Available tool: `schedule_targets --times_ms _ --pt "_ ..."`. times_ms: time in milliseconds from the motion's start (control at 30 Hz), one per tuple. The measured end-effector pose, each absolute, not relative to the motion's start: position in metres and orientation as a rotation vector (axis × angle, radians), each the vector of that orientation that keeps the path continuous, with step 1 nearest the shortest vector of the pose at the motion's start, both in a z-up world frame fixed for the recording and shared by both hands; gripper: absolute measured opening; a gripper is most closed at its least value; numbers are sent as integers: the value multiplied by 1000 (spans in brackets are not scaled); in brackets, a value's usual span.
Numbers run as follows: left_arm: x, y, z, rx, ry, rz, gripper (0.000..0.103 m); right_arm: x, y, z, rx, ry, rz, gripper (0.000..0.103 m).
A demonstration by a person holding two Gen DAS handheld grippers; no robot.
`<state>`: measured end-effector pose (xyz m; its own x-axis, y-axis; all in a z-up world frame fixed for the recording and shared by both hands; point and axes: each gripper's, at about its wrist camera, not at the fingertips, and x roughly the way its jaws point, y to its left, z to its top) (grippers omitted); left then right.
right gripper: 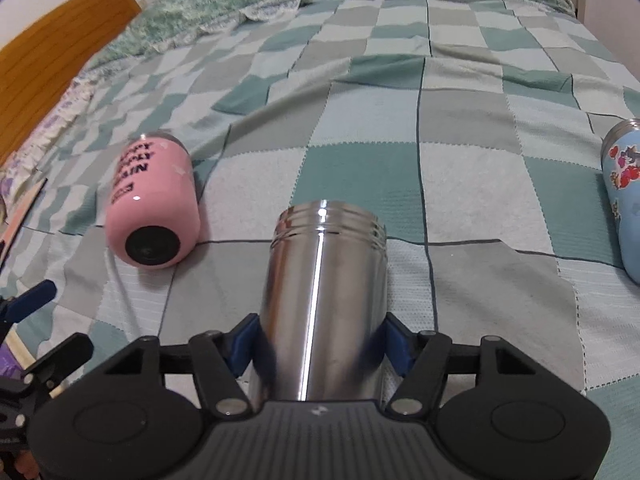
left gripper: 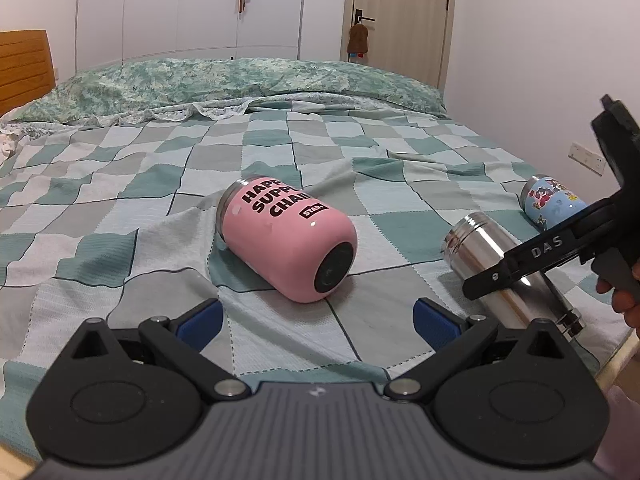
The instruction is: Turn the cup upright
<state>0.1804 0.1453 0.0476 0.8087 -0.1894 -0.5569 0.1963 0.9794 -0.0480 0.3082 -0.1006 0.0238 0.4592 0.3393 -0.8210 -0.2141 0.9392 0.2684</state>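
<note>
A pink cup (left gripper: 286,240) with black lettering lies on its side on the checked bed cover, its dark base toward me; it also shows in the right wrist view (right gripper: 154,212). My left gripper (left gripper: 318,322) is open and empty just in front of it. A steel cup (right gripper: 324,288) lies on its side, mouth pointing away. My right gripper (right gripper: 322,348) has its blue pads against both sides of the steel cup near its base. In the left wrist view the steel cup (left gripper: 484,248) lies under the right gripper's black finger (left gripper: 520,264).
A light blue cartoon cup (left gripper: 554,202) lies on its side at the far right, also in the right wrist view (right gripper: 626,196). Checked bed cover (left gripper: 160,200), a folded green quilt (left gripper: 224,80) at the back, a wooden headboard (left gripper: 24,64) at left.
</note>
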Motion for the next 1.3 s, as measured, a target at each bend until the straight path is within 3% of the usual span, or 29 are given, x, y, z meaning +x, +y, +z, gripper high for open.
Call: schedule_targets --times_ms 200,633,833,967,1233,1267,1300 --pt "172 146 49 -2 587 -201 103 285 -115 40 188 900 402 63" --pt "155 151 53 -22 565 -162 103 230 -76 70 -45 342 473 62" --pt "152 152 53 -29 557 -150 103 226 -51 52 -149 250 442 62" --pt "152 150 52 -19 559 -141 103 234 -47 25 -153 316 442 62" --pt "151 146 54 -6 555 -133 103 233 -53 26 -135 315 457 63" --pt "150 146 55 -5 554 -132 103 231 -56 27 -122 317 459 65" --pt "148 144 56 -4 551 -131 103 229 -59 28 -109 314 459 73"
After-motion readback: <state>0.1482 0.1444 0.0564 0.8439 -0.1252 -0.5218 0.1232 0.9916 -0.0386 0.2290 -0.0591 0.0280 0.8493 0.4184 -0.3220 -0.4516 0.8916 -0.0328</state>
